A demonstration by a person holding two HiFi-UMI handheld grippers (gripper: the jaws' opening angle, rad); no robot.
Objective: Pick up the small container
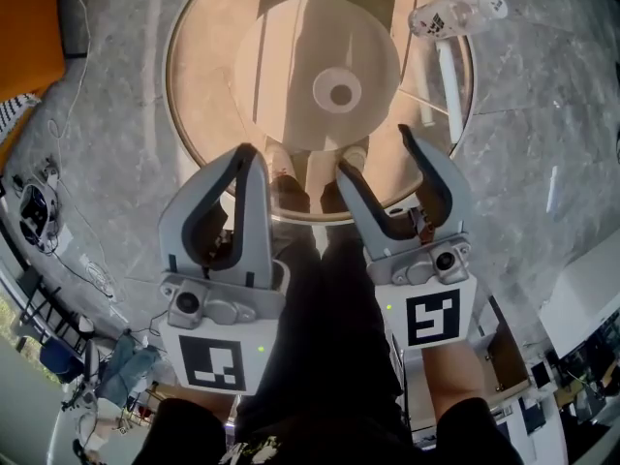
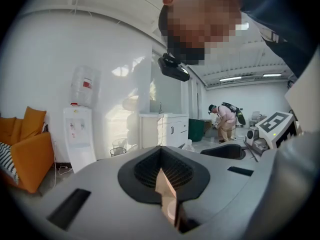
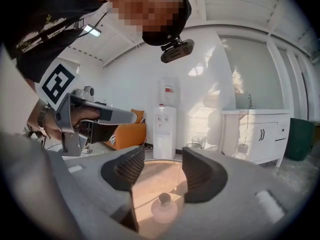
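**Small container** [image 1: 337, 92]: round and whitish, with a darker knob at its middle. It stands at the centre of the table top, upper middle of the head view. In the right gripper view it shows low in the gap between the jaws, beyond them and touching neither pad.

**Table** [image 1: 203, 76]: a round, clear glass top with a tan conical base showing through it. The person's shoes [image 1: 291, 177] also show through the glass at the near rim.

**Plastic bottle** [image 1: 455, 13]: clear and crumpled, lying on its side at the table's upper right rim, well apart from the container.

**Right gripper** [image 1: 373, 150]: grey moulded body with black ribbed pads and a marker cube behind. It is at lower centre-right of the head view, over the near rim. The jaws stand wide apart with nothing clasped.

**Left gripper** [image 1: 249, 151]: same build, just beside the right one at lower centre-left. The fingers are pressed together at the tips, leaving only a thin sliver behind them, and hold nothing.

**Floor** [image 1: 542, 114]: grey, marble-veined and glossy.

**Cables** [image 1: 58, 231]: white and tangled, along the left edge of the head view.

**Sofa** [image 1: 24, 27]: orange upholstery, at the upper left corner.

**Water dispenser** [image 2: 80, 129]: a white column with a bottle on top, against the white wall at the left of the left gripper view.

**Cabinet** [image 2: 162, 129]: white, with doors and a tap above, at the centre of that view.

**Bin** [image 2: 196, 130]: dark green, just right of the cabinet.

**Background person** [image 2: 226, 121]: bent over, far right of centre.
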